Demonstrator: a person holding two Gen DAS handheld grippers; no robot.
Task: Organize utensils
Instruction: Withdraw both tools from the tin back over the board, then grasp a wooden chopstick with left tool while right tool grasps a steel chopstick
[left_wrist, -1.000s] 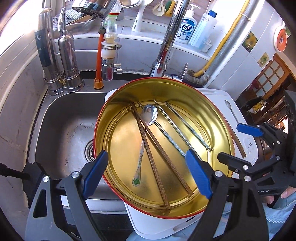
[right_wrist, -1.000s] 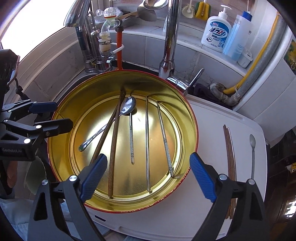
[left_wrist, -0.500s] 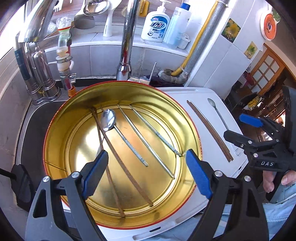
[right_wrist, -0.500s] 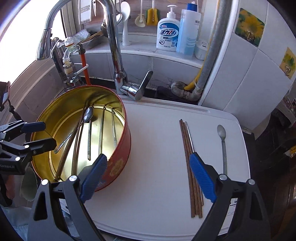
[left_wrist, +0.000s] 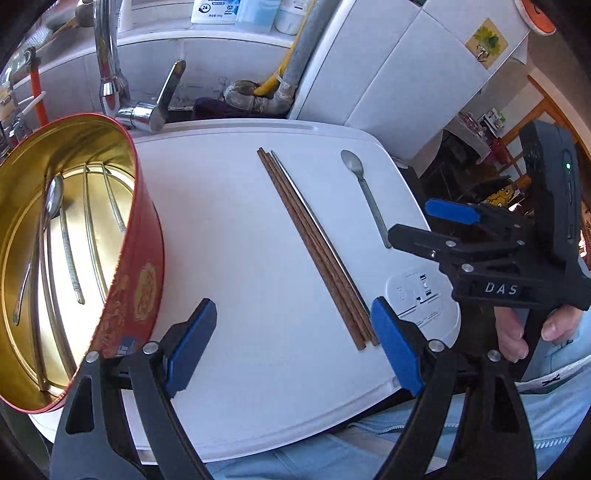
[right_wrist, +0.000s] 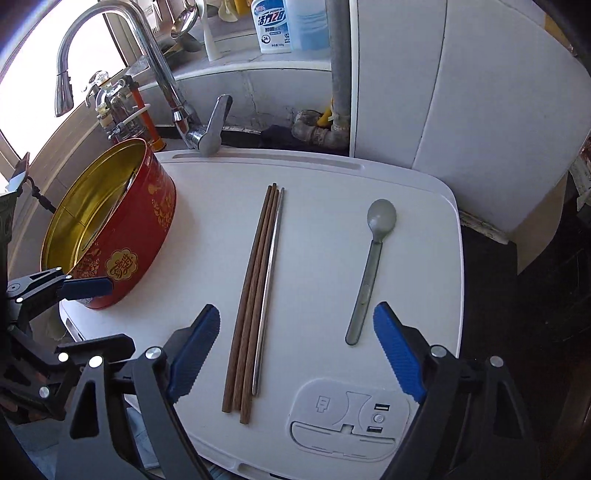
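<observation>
- Left claw (left_wrist: 293, 349) is hanging over the white board (left_wrist: 236, 258), jaws spread wide, nothing between them and nothing in its grip.
- Right claw (right_wrist: 297, 352) is also above the board; its jaws are closing a little yet standing wide, gripping nothing.
- In the right view, the near ends of the chopsticks (right_wrist: 255, 291) are lying on the board between the right claw's 2 blue pads (right_wrist: 194, 349), not touching either one.
- The bundle looks like 2 or 3 wooden sticks with 1 metal stick tight against their right side.
- The grey spoon (right_wrist: 371, 258) is lying bowl away from the right claw, handle end just inside its right pad, apart from the chopsticks.
- In the left view, the chopsticks (left_wrist: 314, 247) are running ahead from just inside the left claw's right pad, and the spoon (left_wrist: 364, 192) is farther ahead to the right.
- The red tin (left_wrist: 129, 266) is sitting to the left of both claws, at the board's left edge, gold inside.
- Inside the tin, a spoon (left_wrist: 51, 199) and several metal sticks (left_wrist: 92, 229) are lying on the bottom.
- A hand (left_wrist: 528, 328) is holding the right claw's handle, seen at the right of the left view.
- A tap (right_wrist: 199, 136) is standing beyond the board's far edge.
</observation>
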